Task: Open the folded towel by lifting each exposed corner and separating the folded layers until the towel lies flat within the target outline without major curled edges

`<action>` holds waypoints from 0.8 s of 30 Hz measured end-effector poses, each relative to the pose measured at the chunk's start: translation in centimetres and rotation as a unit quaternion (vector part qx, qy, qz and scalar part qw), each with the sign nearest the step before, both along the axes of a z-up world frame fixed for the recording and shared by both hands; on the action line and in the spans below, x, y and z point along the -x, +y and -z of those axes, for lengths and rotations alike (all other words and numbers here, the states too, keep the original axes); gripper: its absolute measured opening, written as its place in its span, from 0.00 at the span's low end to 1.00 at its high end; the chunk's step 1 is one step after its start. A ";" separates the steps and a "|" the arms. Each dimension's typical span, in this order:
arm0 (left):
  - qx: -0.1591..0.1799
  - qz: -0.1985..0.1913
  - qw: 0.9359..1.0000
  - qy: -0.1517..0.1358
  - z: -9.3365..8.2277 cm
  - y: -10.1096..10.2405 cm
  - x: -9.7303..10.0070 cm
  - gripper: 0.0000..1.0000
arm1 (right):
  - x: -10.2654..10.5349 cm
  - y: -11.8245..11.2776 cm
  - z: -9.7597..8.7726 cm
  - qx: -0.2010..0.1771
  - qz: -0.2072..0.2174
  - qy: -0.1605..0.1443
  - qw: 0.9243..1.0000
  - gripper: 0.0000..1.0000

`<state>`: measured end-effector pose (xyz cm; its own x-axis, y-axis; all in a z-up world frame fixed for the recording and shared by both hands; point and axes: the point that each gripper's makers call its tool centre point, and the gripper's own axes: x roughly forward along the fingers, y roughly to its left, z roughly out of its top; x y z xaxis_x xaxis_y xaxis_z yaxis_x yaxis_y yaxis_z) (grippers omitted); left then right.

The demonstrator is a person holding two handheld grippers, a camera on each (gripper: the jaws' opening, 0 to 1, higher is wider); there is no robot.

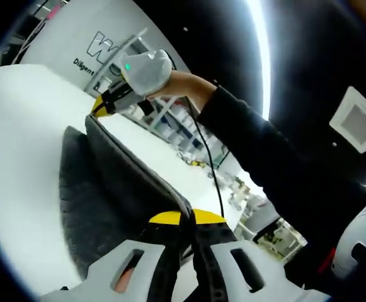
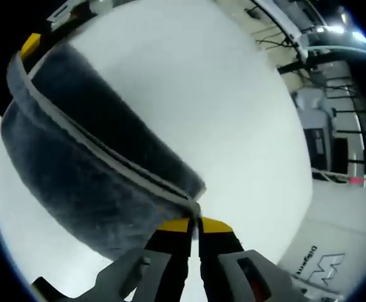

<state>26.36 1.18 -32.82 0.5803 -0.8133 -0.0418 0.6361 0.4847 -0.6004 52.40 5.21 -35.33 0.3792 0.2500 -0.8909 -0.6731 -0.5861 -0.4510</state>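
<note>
Towel (image 1: 107, 189), dark grey with a paler hemmed edge, held up off the white counter (image 1: 25, 138) between the two tongs, its upper edge stretched taut from one to the other. Left gripper view: left tongs (image 1: 186, 221) with yellow tips pressed together on one corner of the towel; the hem runs away from them up to the right tongs (image 1: 102, 106), which pinch the far corner. A hand (image 1: 179, 83) and dark sleeve (image 1: 277, 170) reach in from the right behind those tongs, with a black cable (image 1: 205, 151) trailing along the arm. Cloth hangs below the held edge and lower part seems to rest on the counter. Right gripper view: right tongs (image 2: 194, 225) closed on the towel (image 2: 88, 170) corner, hem leading off to the upper left where a yellow tip of the left tongs (image 2: 30, 44) shows at the far end. Towel body sags in a curve beneath the hem. White counter (image 2: 233, 126) lies beyond
</note>
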 end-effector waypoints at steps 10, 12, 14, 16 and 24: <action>-0.014 0.023 0.999 -0.025 -0.9 -2.8 0.3 0.03 | 0.3 -3.5 -1.3 -0.011 0.026 -0.023 0.999 0.00; -0.015 0.028 0.999 -0.024 -0.8 -3.2 0.3 0.03 | 0.2 -4.2 -1.3 -0.011 0.030 -0.026 0.999 0.00; -0.018 0.030 0.999 -0.024 -0.7 -3.2 0.5 0.03 | 0.2 -4.5 -1.5 -0.017 0.032 -0.029 0.999 0.00; -0.019 0.030 0.999 -0.023 -0.7 -3.2 0.5 0.03 | 0.1 -4.6 -1.6 -0.024 0.034 -0.030 0.999 0.00; -0.023 0.034 0.999 -0.023 -0.5 -3.8 0.3 0.03 | -0.2 -5.3 -1.7 -0.027 0.040 -0.035 0.998 0.00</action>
<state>26.09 -2.57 -32.28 0.5263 -0.8486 -0.0547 0.6949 0.4663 -0.5474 52.55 -0.14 -33.59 0.4607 0.2639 -0.8474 -0.6831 -0.5041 -0.5284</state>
